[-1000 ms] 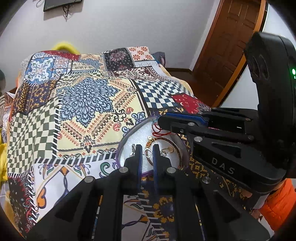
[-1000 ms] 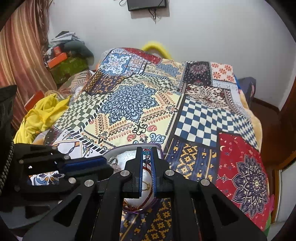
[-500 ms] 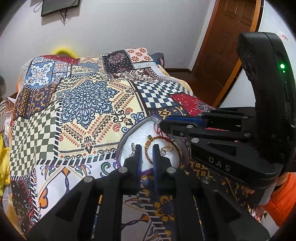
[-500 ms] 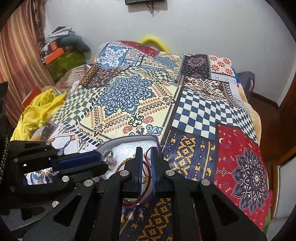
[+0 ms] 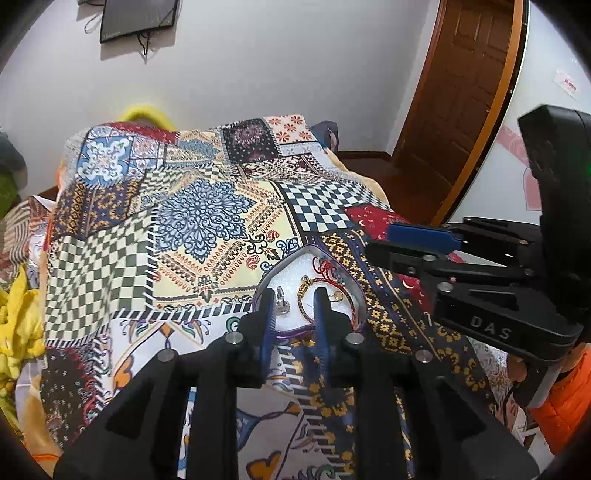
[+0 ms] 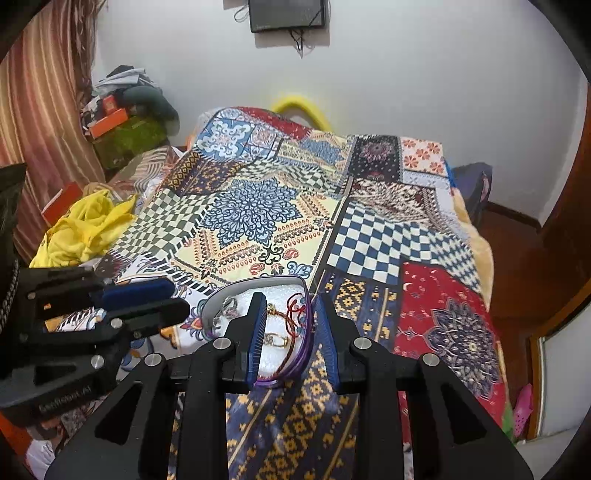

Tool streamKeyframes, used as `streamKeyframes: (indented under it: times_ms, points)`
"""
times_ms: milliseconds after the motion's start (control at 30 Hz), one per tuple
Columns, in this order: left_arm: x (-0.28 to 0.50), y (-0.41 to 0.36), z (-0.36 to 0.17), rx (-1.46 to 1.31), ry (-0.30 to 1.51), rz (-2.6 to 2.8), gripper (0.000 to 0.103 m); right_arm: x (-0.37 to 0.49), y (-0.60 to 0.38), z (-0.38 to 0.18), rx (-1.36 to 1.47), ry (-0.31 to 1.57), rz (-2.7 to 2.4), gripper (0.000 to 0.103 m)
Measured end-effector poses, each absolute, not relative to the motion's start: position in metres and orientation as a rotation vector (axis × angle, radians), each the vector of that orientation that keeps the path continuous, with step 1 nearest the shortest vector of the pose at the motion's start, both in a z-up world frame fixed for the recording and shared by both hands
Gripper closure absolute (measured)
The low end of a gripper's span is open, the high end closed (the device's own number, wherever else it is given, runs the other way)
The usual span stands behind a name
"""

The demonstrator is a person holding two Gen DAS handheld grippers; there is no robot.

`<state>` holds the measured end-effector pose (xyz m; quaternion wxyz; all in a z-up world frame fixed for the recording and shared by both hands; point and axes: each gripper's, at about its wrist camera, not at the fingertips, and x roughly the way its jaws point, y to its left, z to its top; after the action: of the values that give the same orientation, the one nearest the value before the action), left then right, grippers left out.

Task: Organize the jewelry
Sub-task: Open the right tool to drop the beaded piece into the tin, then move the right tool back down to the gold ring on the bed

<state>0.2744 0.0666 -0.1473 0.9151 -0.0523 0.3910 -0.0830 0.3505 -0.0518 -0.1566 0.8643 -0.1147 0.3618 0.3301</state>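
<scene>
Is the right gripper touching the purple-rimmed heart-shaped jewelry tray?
Cannot tell. In the right wrist view the open right gripper straddles the tray's right rim, fingers overlapping it without visible contact.

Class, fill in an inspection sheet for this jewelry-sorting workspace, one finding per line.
Surface: patchwork bedspread covering the bed.
Job's things: heart-shaped tray holding red cord bracelet, gold beaded bangle, silver earrings.
Clutter: yellow cloth beside the bed.
Grippers: left gripper and right gripper open, empty, over the tray.
Cables: dangling below wall screen.
Surroundings: wooden door, striped curtain.
</scene>
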Motion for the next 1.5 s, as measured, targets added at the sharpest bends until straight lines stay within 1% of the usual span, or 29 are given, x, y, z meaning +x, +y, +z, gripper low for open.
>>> streamKeyframes:
  times_ms: [233,300,367,400,467,533,633,867,1133,1400,1433,1500]
  points:
    - [0.251,0.061,-0.129,-0.084,0.783,-0.165,0.082,0.319,-0.066,-0.138,-0.250,0.701,0.694,0.078]
    - [0.244,0.059,-0.126,-0.082,0.780,-0.168,0.080,0.312,-0.071,-0.133,-0.249,0.691,0.694,0.078]
    - [0.234,0.056,-0.122,-0.072,0.774,-0.165,0.074,0.303,-0.077,-0.128,-0.252,0.674,0.685,0.077]
    - [0.231,0.055,-0.121,-0.068,0.771,-0.164,0.073,0.299,-0.080,-0.127,-0.253,0.667,0.682,0.077]
    - [0.222,0.053,-0.120,-0.062,0.771,-0.166,0.071,0.290,-0.087,-0.126,-0.247,0.658,0.679,0.071]
    - [0.214,0.050,-0.121,-0.057,0.779,-0.171,0.070,0.285,-0.093,-0.125,-0.241,0.651,0.673,0.069]
    - [0.205,0.044,-0.125,-0.053,0.796,-0.181,0.070,0.276,-0.102,-0.127,-0.238,0.652,0.657,0.068]
    - [0.190,0.026,-0.145,-0.028,0.851,-0.205,0.070,0.263,-0.122,-0.151,-0.203,0.715,0.636,0.068]
    - [0.181,0.009,-0.177,-0.004,0.920,-0.234,0.070,0.261,-0.121,-0.205,-0.159,0.876,0.653,0.068]
    - [0.177,0.009,-0.203,-0.032,0.986,-0.242,0.070,0.259,-0.110,-0.225,-0.171,0.902,0.666,0.068]
    - [0.176,0.009,-0.203,-0.034,0.987,-0.244,0.070,0.260,-0.110,-0.227,-0.165,0.900,0.656,0.069]
    - [0.176,0.009,-0.204,-0.039,0.987,-0.250,0.070,0.263,-0.112,-0.230,-0.150,0.909,0.657,0.075]
